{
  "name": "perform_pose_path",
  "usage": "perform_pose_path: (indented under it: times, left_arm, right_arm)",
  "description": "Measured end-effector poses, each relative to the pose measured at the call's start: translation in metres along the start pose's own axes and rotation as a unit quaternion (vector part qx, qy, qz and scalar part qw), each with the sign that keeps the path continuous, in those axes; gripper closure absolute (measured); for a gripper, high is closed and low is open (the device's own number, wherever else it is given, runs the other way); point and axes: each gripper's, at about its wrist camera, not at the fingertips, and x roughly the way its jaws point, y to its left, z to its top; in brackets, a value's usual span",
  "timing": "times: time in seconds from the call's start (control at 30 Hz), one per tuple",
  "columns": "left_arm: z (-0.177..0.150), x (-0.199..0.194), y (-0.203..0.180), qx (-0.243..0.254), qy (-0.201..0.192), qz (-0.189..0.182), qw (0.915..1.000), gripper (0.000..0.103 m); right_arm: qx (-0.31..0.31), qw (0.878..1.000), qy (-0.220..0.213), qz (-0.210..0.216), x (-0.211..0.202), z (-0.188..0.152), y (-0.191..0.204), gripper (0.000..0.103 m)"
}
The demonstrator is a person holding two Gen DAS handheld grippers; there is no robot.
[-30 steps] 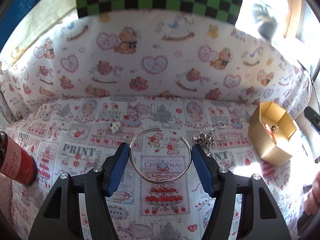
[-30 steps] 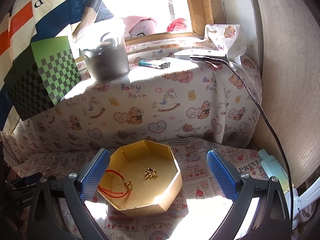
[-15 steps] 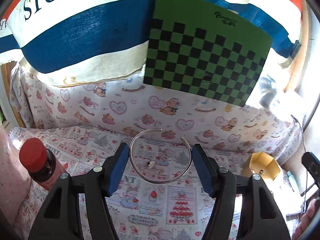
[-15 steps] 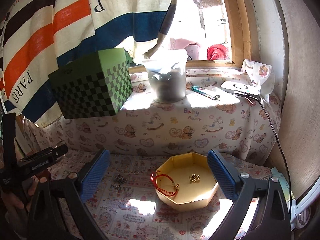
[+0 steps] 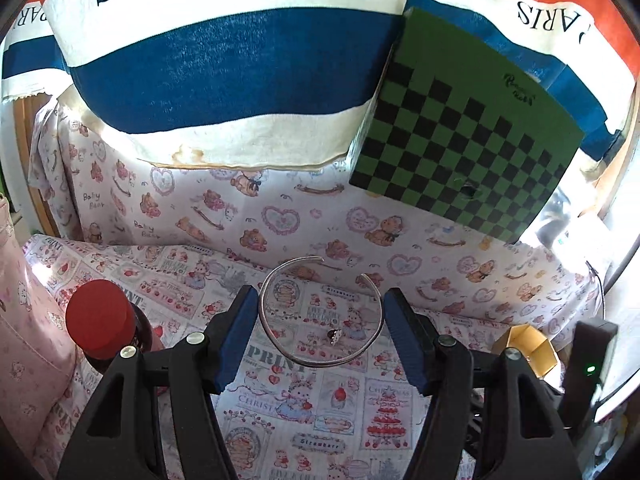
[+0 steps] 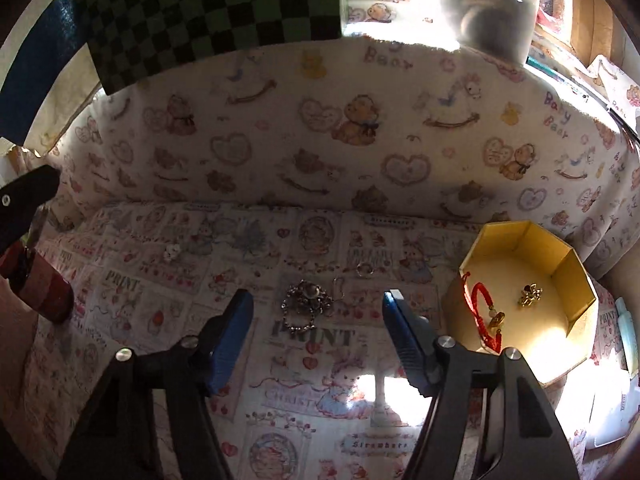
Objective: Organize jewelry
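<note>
While our left tool [image 5: 320, 316] carries the silver open bangle [image 5: 316, 362] pinched across its width between the two blue pads, lifted clear of the printed cloth [image 5: 280, 400] that covers the bench, we judge the step in hand to be the transfer of this bangle to the gold octagonal box [image 5: 524, 350], which sits low at the right of the left view, well apart from the bangle. In the right view that box [image 6: 576, 276] already holds a red cord bracelet [image 6: 478, 304], partly draped over its near wall, and a small gold charm [image 6: 530, 295]. Our right tool [image 6: 318, 312] stands wide and holds nothing, hovering just above a coiled silver chain [image 6: 306, 304] on the cloth, with a small ring [image 6: 365, 269] just beyond it and a tiny white charm [image 6: 172, 252] farther left. A red-capped bottle [image 5: 100, 320] stands close at the left tool's left. The next move, as we read it, calls for swinging the left tool rightward over the box, keeping the thin bangle from twisting out of the pads, and parting them only once it is over the box floor; the right tool could then close on the chain.
</note>
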Motion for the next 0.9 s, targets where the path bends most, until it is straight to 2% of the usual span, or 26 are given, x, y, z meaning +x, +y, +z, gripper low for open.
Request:
perform_pose_path:
  times: [0.03, 0.13, 0.27, 0.37, 0.4, 0.5, 0.6, 0.7, 0.8, 0.9]
  left_arm:
    - [0.001, -0.001, 0.001, -0.001, -0.002, 0.000, 1.0000, 0.040]
    - [0.001, 0.000, 0.002, -0.008, 0.001, 0.001, 1.0000, 0.040]
    - [-0.001, 0.007, 0.000, -0.008, 0.010, 0.010, 0.9999, 0.040]
    - [-0.002, 0.013, -0.001, -0.010, 0.015, 0.017, 0.9997, 0.040]
    - [-0.003, 0.015, -0.002, -0.010, 0.017, 0.018, 0.9996, 0.040]
    - [-0.005, 0.018, -0.004, -0.005, 0.021, 0.024, 0.9995, 0.040]
    - [-0.008, 0.019, -0.009, 0.002, 0.020, 0.027, 0.9994, 0.040]
    - [-0.014, 0.021, -0.025, 0.035, 0.024, 0.024, 0.9988, 0.040]
    - [-0.019, 0.017, -0.038, 0.061, 0.013, 0.036, 0.9974, 0.040]
    - [-0.021, 0.007, -0.046, 0.080, -0.011, 0.051, 0.9955, 0.040]
  right_arm:
    - [-0.003, 1.000, 0.005, 0.003, 0.004, -0.002, 0.001, 0.044]
    - [-0.016, 1.000, 0.024, 0.008, 0.016, -0.005, 0.004, 0.044]
    - [-0.027, 0.999, 0.031, -0.006, 0.023, -0.008, 0.007, 0.046]
    - [-0.041, 0.998, 0.028, -0.026, 0.024, -0.006, 0.009, 0.065]
    - [-0.044, 0.998, 0.030, -0.022, 0.025, -0.006, 0.009, 0.072]
    - [-0.034, 0.999, 0.037, -0.002, 0.026, -0.006, 0.008, 0.085]
    - [-0.018, 0.999, 0.044, 0.021, 0.024, -0.008, -0.001, 0.085]
    - [-0.012, 0.999, 0.040, 0.028, 0.015, -0.011, -0.012, 0.085]
    - [-0.005, 0.999, 0.031, 0.030, -0.001, -0.012, -0.023, 0.085]
    - [0.012, 0.998, 0.025, 0.052, -0.014, -0.010, -0.039, 0.085]
